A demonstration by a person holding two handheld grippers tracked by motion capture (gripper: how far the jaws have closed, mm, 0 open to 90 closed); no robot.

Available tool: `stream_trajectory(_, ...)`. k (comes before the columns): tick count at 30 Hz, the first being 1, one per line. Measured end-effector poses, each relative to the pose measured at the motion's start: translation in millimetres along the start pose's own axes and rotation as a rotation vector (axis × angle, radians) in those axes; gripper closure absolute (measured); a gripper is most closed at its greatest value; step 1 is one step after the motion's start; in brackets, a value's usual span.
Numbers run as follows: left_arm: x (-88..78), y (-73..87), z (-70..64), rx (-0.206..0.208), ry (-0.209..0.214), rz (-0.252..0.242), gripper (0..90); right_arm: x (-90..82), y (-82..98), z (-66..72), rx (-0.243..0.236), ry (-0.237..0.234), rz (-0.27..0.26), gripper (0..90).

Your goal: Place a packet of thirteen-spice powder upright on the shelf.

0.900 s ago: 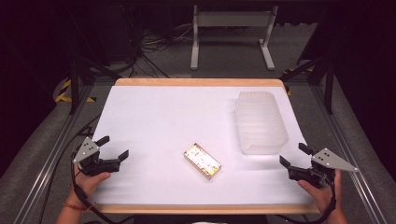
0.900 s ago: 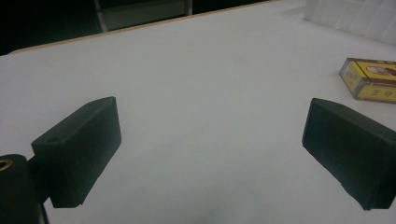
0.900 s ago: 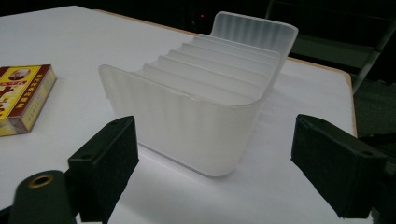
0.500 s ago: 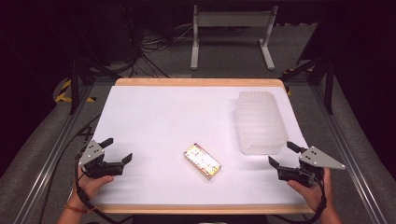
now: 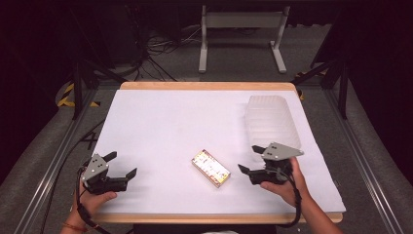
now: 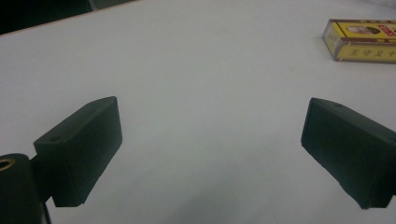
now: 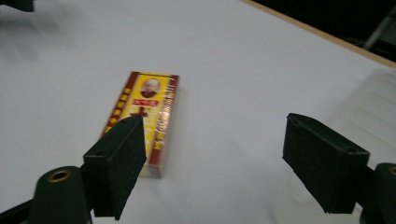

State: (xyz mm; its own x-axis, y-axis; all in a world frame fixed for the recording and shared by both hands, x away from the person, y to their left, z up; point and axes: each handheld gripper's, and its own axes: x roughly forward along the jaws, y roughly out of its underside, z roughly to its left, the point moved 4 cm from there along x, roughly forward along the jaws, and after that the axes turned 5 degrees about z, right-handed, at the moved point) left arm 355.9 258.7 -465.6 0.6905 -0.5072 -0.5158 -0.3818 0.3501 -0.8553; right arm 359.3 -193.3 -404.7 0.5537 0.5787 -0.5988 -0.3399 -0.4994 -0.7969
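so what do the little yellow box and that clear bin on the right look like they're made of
Yellow box: probably printed card under a glossy film wrap, going by the sheen along its edge in the right gripper view. Clear bin: looks like translucent ribbed plastic, milky and matte; the white table cover shows faintly through it.

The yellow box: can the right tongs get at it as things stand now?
Probably yes. The right tongs are open and point at the yellow box, and the bare white table lies between them. The clear plastic container stands farther back, out of the way.
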Motion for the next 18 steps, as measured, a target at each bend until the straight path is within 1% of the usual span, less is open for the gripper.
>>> stream_trajectory(2,-1.9,1.9,0.1,-0.006,0.002,0.001,5.7,12.0,-8.5,5.3,-0.006,-0.024,0.018,22.5)
stream_trajectory(4,-3.8,4.3,0.5,-0.006,0.001,0.005,5.7,29.0,-16.9,11.5,-0.019,-0.054,0.059,22.7)
stream_trajectory(5,-4.1,5.0,0.4,-0.009,0.000,0.006,5.8,38.7,-20.4,14.3,-0.021,-0.079,0.084,22.7)
stream_trajectory(8,-5.8,7.5,0.7,-0.005,-0.001,0.013,5.7,59.4,-26.6,18.2,-0.017,-0.102,0.140,23.1)
stream_trajectory(10,-6.6,8.3,0.4,-0.003,-0.003,0.017,5.7,76.7,-32.6,20.3,-0.017,-0.119,0.184,23.0)
stream_trajectory(12,-6.6,8.9,-0.2,-0.009,0.001,0.015,5.7,87.5,-36.7,21.2,-0.006,-0.134,0.210,22.9)
stream_trajectory(14,-6.5,9.6,0.1,-0.001,0.000,0.022,5.8,99.7,-41.7,22.6,0.011,-0.158,0.248,22.8)
stream_trajectory(17,-5.8,10.1,-0.3,-0.003,0.005,0.023,5.7,112.5,-48.5,24.7,0.014,-0.161,0.291,22.6)
stream_trajectory(18,-5.7,10.1,-0.3,-0.003,0.007,0.023,5.7,116.7,-49.9,25.6,0.014,-0.151,0.317,22.5)
